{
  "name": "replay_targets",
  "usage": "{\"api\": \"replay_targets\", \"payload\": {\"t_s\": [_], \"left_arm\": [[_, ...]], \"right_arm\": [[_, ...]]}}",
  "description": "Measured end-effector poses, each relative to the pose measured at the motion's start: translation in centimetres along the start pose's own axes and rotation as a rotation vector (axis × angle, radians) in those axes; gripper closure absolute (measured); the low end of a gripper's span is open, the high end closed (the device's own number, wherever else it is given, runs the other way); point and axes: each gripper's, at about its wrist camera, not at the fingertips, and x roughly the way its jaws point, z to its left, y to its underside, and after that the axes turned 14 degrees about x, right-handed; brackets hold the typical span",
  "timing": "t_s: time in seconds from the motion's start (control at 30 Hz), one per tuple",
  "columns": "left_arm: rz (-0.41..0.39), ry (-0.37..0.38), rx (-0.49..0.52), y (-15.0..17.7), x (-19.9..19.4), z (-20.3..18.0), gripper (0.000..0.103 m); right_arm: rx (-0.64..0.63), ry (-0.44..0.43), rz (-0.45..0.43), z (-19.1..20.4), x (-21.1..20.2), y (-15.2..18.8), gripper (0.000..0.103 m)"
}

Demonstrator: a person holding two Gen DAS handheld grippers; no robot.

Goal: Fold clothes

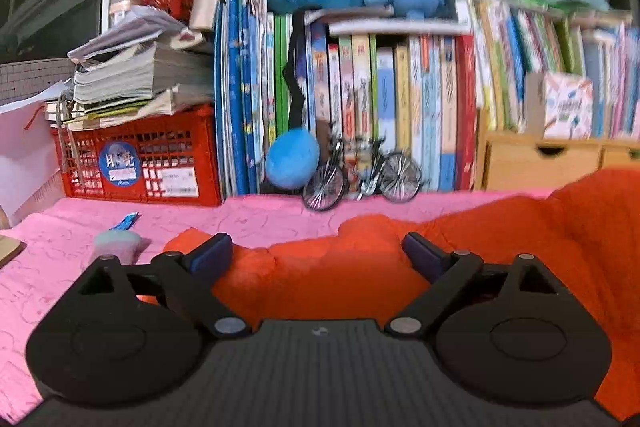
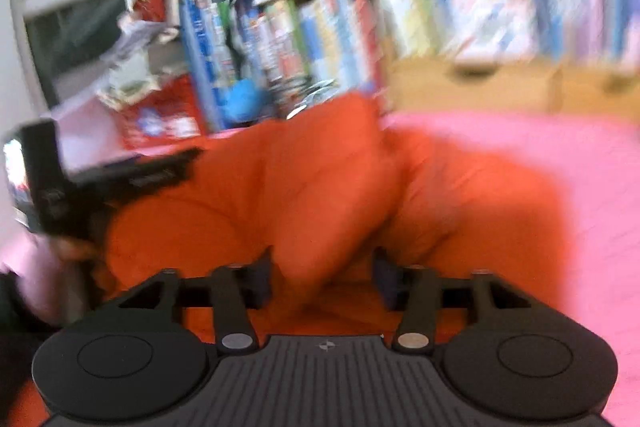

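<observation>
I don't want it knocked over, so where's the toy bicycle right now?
Left wrist view: the toy bicycle stands on the pink cloth against the books, behind the orange garment.

Left gripper [image 1: 318,251], right gripper [image 2: 322,277]: black ribbed bodies, round discs, silver rivets, dark blue pads.

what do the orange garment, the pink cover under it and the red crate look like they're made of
Orange garment: soft matte fabric, possibly fleece or padded, since it bunches in thick rounded folds. Pink cover: thin cloth with a faint swirled, perhaps quilted, texture. Red crate: rigid moulded plastic, judging by its lattice walls and slight sheen.
</observation>
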Motion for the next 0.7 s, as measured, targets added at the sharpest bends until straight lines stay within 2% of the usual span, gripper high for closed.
{"api": "replay_targets", "payload": {"t_s": [0.07,0.13,0.17,0.23,0.27,0.33,0.4,0.47,0.5,0.53,0.57,0.6,0.63,0.7], "left_arm": [[-0.002,0.0,-0.007,0.0,0.0,0.1,0.01],[0.003,0.004,-0.01,-0.1,0.0,0.2,0.01],[0.005,0.007,-0.011,-0.1,0.0,0.2,0.01],[0.008,0.011,-0.019,-0.1,0.1,0.3,0.01],[0.011,0.013,-0.023,0.0,0.2,0.4,0.01],[0.024,0.016,-0.037,0.1,0.3,0.6,0.009],[0.047,0.015,-0.049,0.2,0.6,0.9,0.009],[0.064,0.02,-0.056,0.2,0.8,1.0,0.009],[0.068,0.022,-0.056,0.3,0.9,1.1,0.009],[0.071,0.024,-0.055,0.3,0.9,1.0,0.009],[0.073,0.024,-0.052,0.3,0.9,1.0,0.009],[0.073,0.023,-0.05,0.3,0.9,1.0,0.009],[0.074,0.024,-0.047,0.3,0.9,0.9,0.009],[0.074,0.022,-0.038,0.3,0.9,0.8,0.009]], "right_arm": [[-0.088,0.05,-0.139,1.6,-2.1,-0.6,0.027],[-0.149,0.043,-0.254,3.6,-2.8,-1.4,0.012],[-0.17,0.03,-0.294,4.7,-2.6,-1.9,0.011],[-0.16,0.006,-0.298,6.7,-0.3,-3.0,0.012],[-0.126,-0.016,-0.271,7.8,1.5,-3.5,0.014],[-0.032,-0.056,-0.198,8.5,5.0,-4.2,0.025],[0.073,-0.069,-0.113,7.4,8.3,-4.7,0.034],[0.106,0.016,-0.091,6.1,9.9,-4.3,0.042],[0.102,0.076,-0.094,5.4,10.4,-3.9,0.05],[0.078,0.151,-0.109,4.7,10.5,-3.4,0.051],[0.051,0.23,-0.126,4.0,10.6,-2.9,0.05],[0.023,0.305,-0.146,3.3,10.6,-2.3,0.041],[0.015,0.35,-0.161,2.6,10.5,-1.9,0.037],[0.062,0.365,-0.148,1.0,10.1,-1.6,0.036]]}}
